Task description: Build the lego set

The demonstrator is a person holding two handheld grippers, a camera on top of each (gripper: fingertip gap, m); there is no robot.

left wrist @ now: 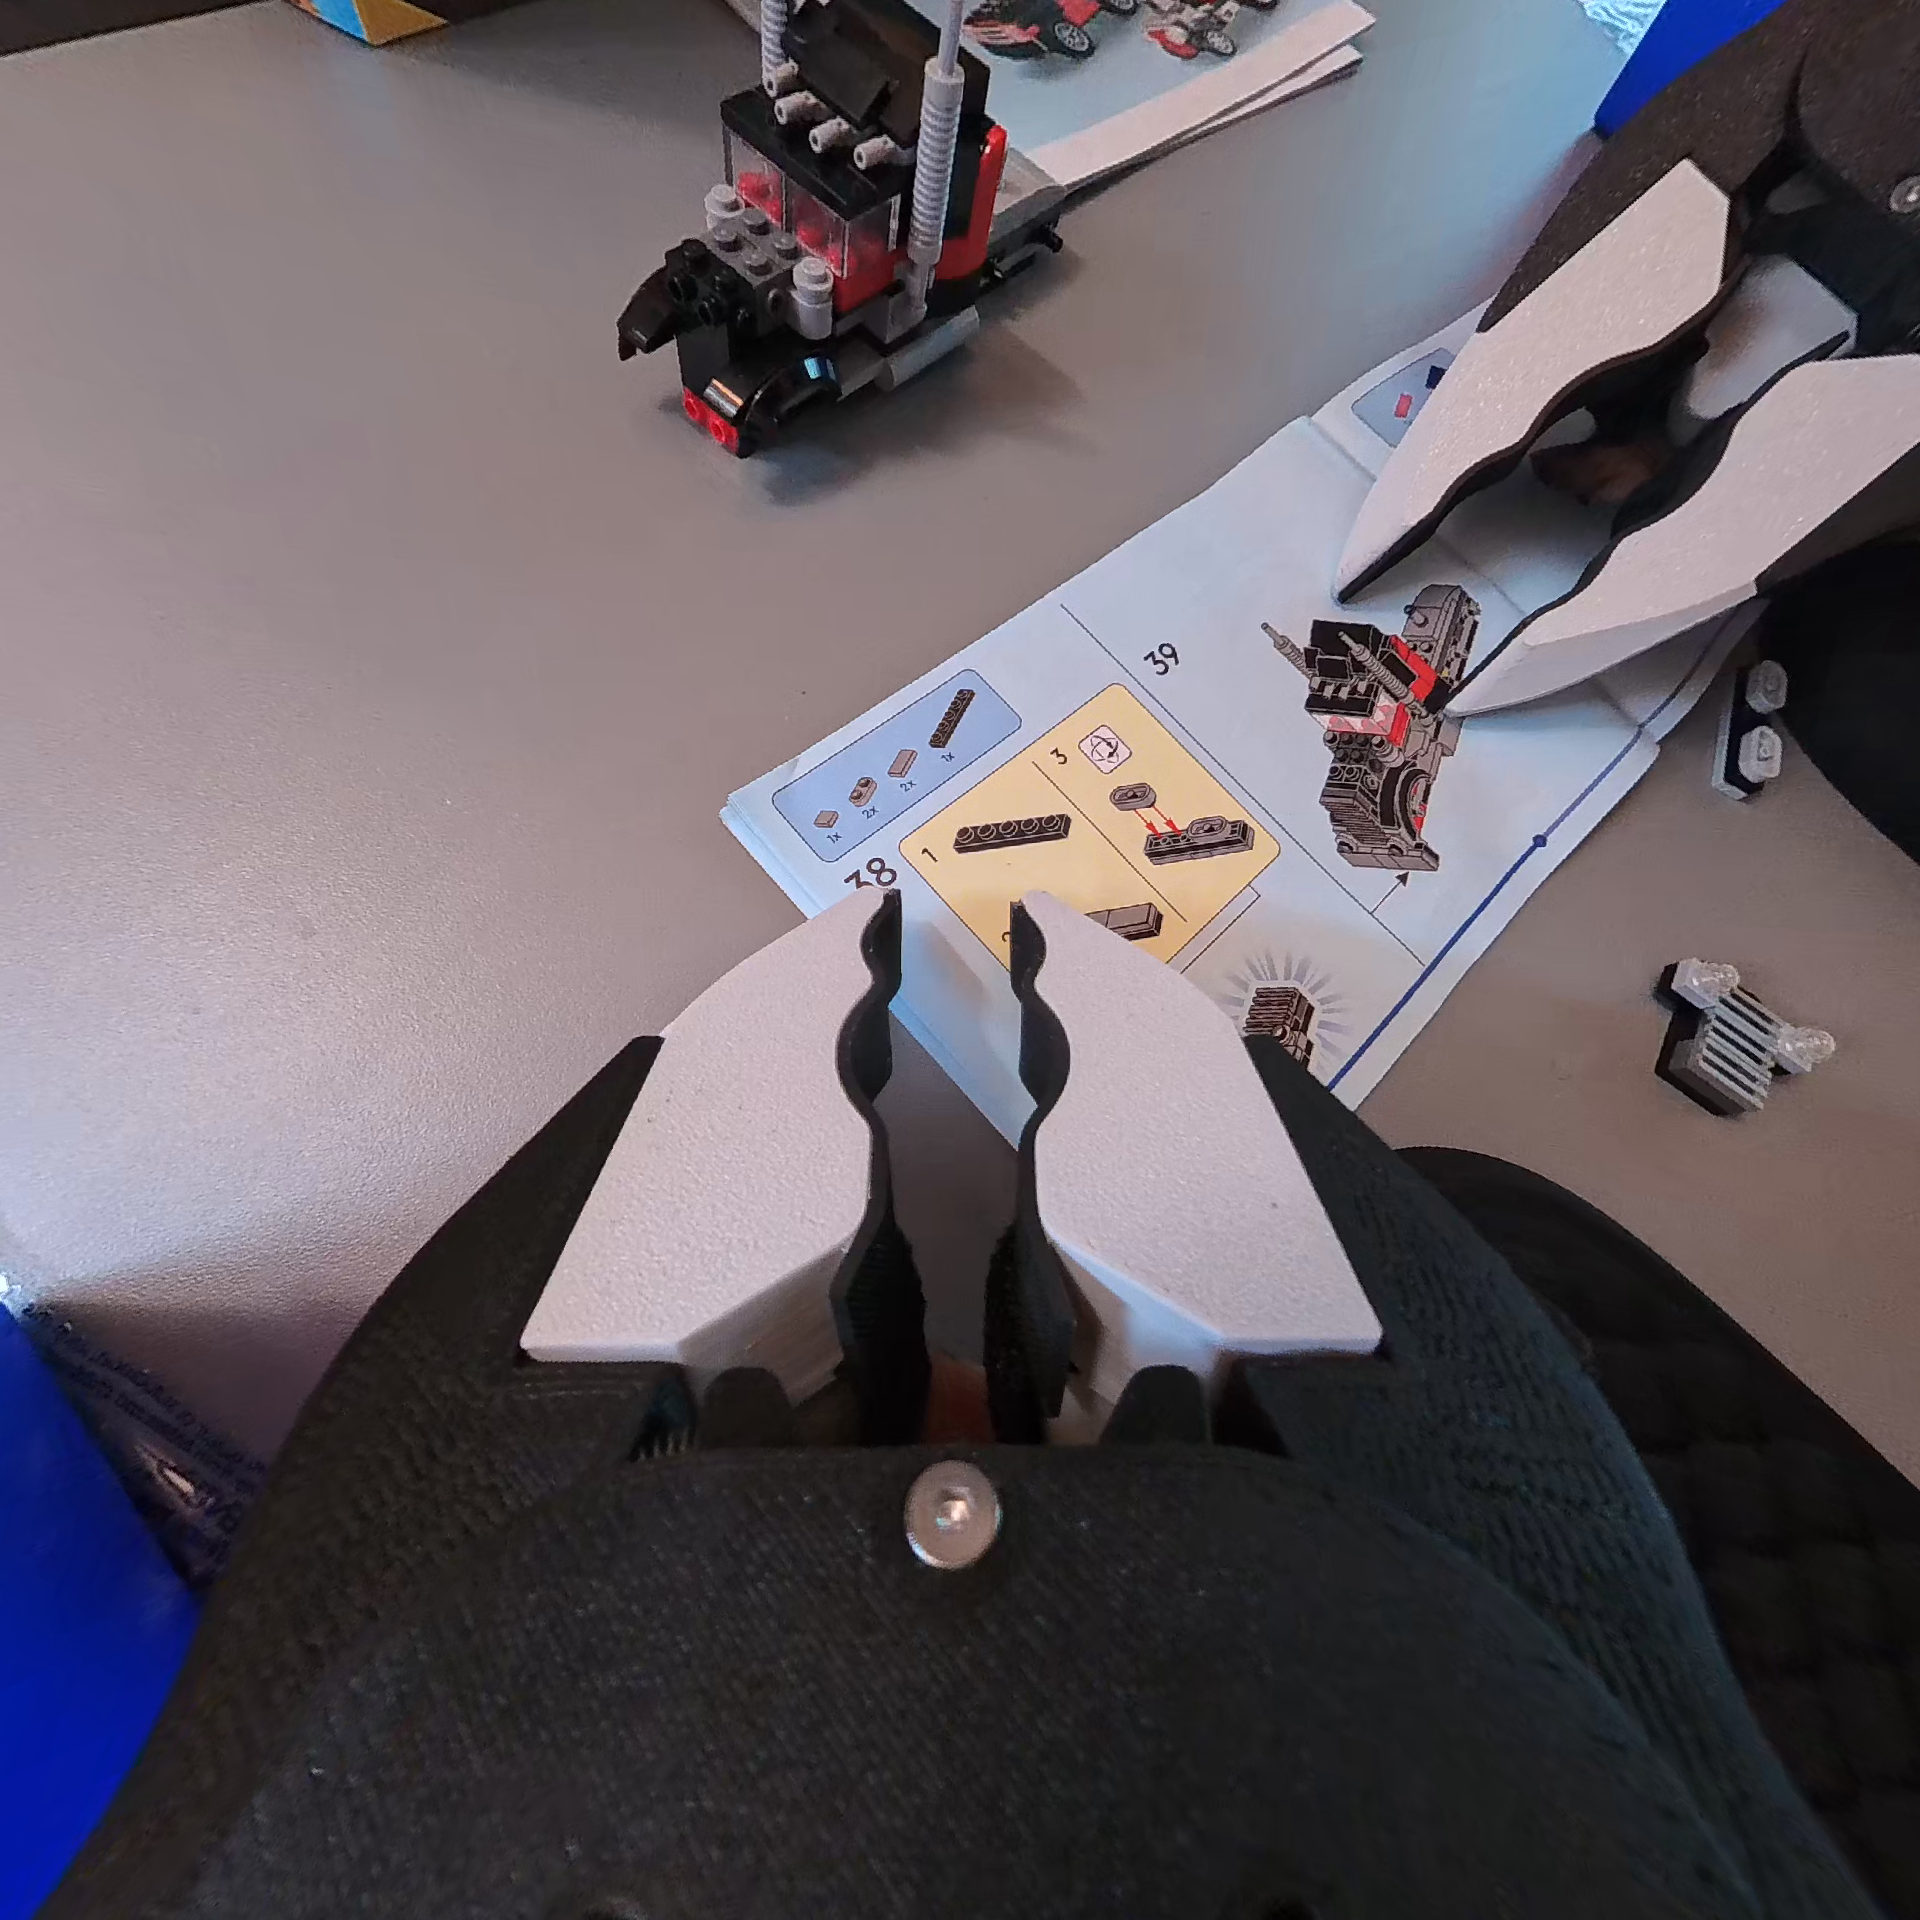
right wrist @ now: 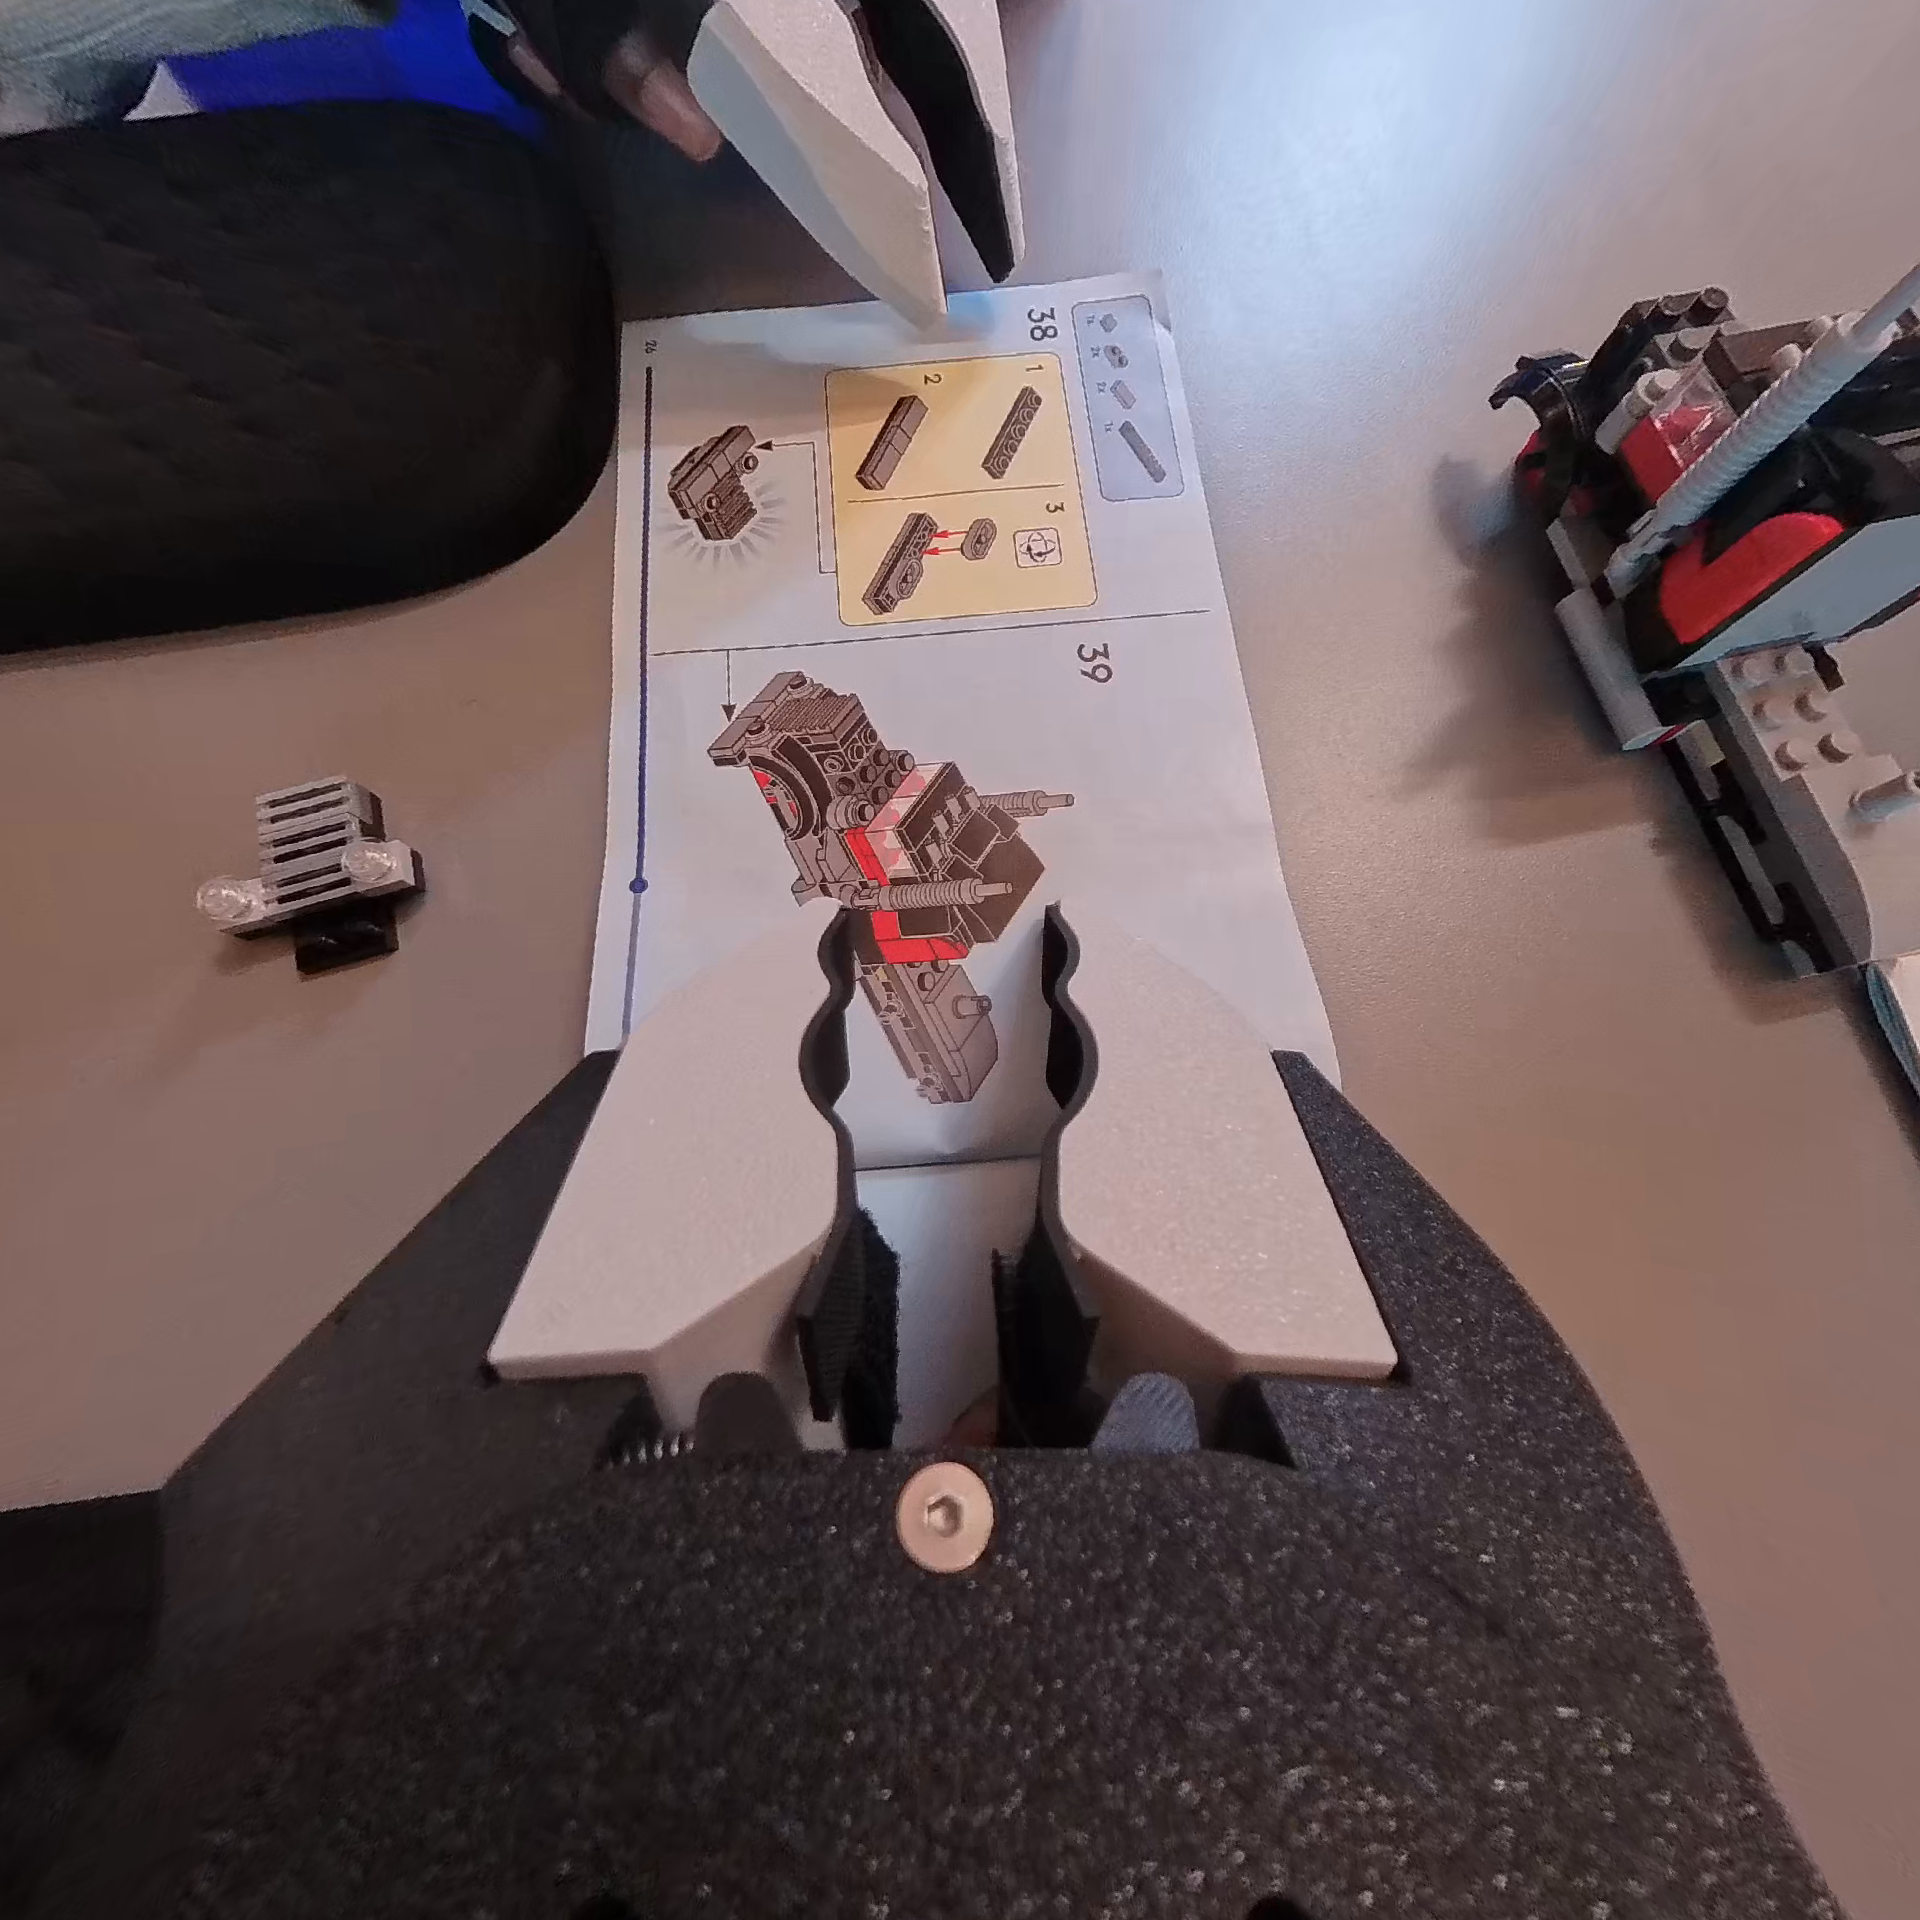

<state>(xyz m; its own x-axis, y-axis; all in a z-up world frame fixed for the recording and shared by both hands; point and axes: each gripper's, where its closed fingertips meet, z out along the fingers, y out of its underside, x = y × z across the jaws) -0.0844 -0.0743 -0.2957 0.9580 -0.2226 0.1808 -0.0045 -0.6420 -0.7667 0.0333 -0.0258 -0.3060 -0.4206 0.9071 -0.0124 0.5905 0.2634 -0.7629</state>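
A partly built black, red and grey lego truck (left wrist: pixel 831 239) stands on the grey table; it also shows in the right wrist view (right wrist: pixel 1745 540). An open instruction booklet (left wrist: pixel 1143 779) lies flat in the middle (right wrist: pixel 935 675). A small grey grille sub-assembly with clear studs (left wrist: pixel 1735 1039) lies apart beside the booklet (right wrist: pixel 312 873). My left gripper (left wrist: pixel 954 909) is slightly open and empty, its tips over the booklet's near corner. My right gripper (right wrist: pixel 945 920) is open and empty, with its tips on or just above the booklet's truck picture (left wrist: pixel 1403 649).
A black padded mat (right wrist: pixel 260 364) lies beside the booklet. A small white and black piece (left wrist: pixel 1756 738) sits near the right gripper. A second booklet (left wrist: pixel 1195 62) lies behind the truck. A blue object (left wrist: pixel 62 1558) is at the lower left. The gap from one gripper's tips to the other's is roughly 15 cm.
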